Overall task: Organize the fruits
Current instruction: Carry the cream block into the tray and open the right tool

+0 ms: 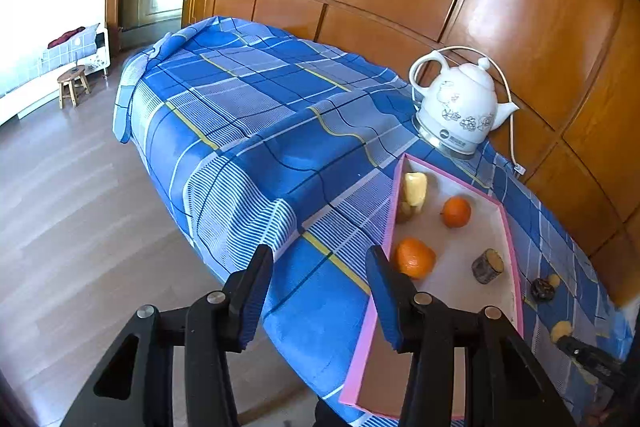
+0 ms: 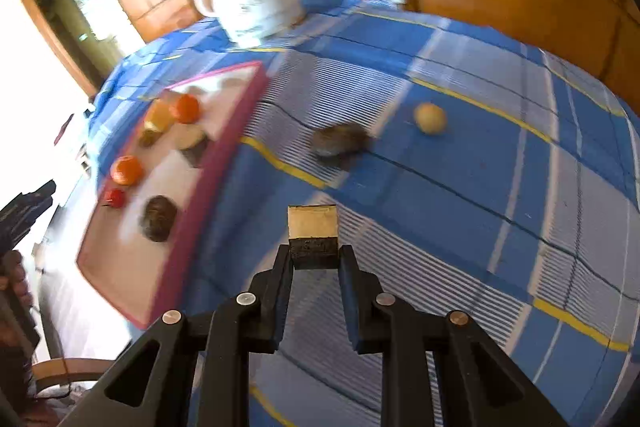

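The right gripper (image 2: 314, 253) pinched a small block-shaped piece (image 2: 313, 227), pale on top and dark at its base, between its fingertips and carried it clear of the blue checked cloth (image 2: 460, 195), apparently bound for the pink-rimmed tray (image 2: 224, 163) up and to its left. Ahead of that gripper, a dark round fruit (image 2: 340, 143) and a small yellow fruit (image 2: 430, 118) lay loose on the cloth outside the tray, by the look of it awaiting collection.

The left gripper (image 1: 320, 291) hung with its jaws spread and nothing between them, its right finger just at the tray's near rim, seemingly parked out of the way.

Inside the tray, ahead and to the right of the left gripper, sat two oranges (image 1: 414, 258) (image 1: 456, 211), a pale yellow piece (image 1: 415, 189) against the far wall, and a stubby dark-skinned piece with a pale cut face (image 1: 488, 265). The right wrist view, blurred, also showed a small red fruit (image 2: 115, 197) and a dark round one (image 2: 159, 218) there. A white kettle (image 1: 460, 107) stood beyond the tray.
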Demonstrator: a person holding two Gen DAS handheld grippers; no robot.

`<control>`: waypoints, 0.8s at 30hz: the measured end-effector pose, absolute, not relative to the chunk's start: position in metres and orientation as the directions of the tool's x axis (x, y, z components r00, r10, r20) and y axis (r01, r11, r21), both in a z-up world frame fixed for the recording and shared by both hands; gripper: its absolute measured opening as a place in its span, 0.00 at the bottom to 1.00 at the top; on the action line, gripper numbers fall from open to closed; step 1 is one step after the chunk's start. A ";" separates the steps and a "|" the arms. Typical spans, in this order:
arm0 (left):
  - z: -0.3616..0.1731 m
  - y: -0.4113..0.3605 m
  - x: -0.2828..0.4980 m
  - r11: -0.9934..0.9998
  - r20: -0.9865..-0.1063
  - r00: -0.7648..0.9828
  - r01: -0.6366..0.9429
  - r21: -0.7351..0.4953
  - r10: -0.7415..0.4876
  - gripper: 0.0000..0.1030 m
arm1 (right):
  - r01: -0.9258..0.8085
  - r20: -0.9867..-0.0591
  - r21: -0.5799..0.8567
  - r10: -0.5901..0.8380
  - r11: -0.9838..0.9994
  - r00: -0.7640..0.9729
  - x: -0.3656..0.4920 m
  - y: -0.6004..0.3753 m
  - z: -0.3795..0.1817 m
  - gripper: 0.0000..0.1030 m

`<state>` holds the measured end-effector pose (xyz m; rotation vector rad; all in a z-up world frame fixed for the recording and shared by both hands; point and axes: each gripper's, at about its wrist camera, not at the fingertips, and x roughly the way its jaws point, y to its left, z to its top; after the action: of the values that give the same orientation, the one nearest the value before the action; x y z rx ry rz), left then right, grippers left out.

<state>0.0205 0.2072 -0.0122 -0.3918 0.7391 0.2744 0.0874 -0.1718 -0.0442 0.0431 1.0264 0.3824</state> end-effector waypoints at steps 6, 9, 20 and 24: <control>-0.013 0.213 0.021 0.898 -0.685 0.715 -0.382 -0.218 0.138 0.48 | -0.423 -0.798 0.247 0.431 0.872 0.422 0.093 -0.120 -0.025 0.22; -0.017 0.215 0.023 0.899 -0.691 0.708 -0.387 -0.206 0.146 0.48 | -0.467 -0.788 0.266 0.469 0.843 0.399 0.102 -0.094 -0.021 0.22; -0.036 0.224 0.033 0.901 -0.718 0.677 -0.400 -0.170 0.165 0.48 | -0.531 -0.779 0.358 0.559 0.768 0.283 0.146 -0.038 -0.041 0.24; -0.034 0.220 0.035 0.911 -0.695 0.705 -0.367 -0.187 0.141 0.48 | -0.532 -0.788 0.374 0.563 0.759 0.249 0.148 -0.036 -0.052 0.25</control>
<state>0.0354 0.2204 -0.0337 -0.3252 0.7381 0.2877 0.1476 -0.0361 -0.0522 0.0323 1.0884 0.7463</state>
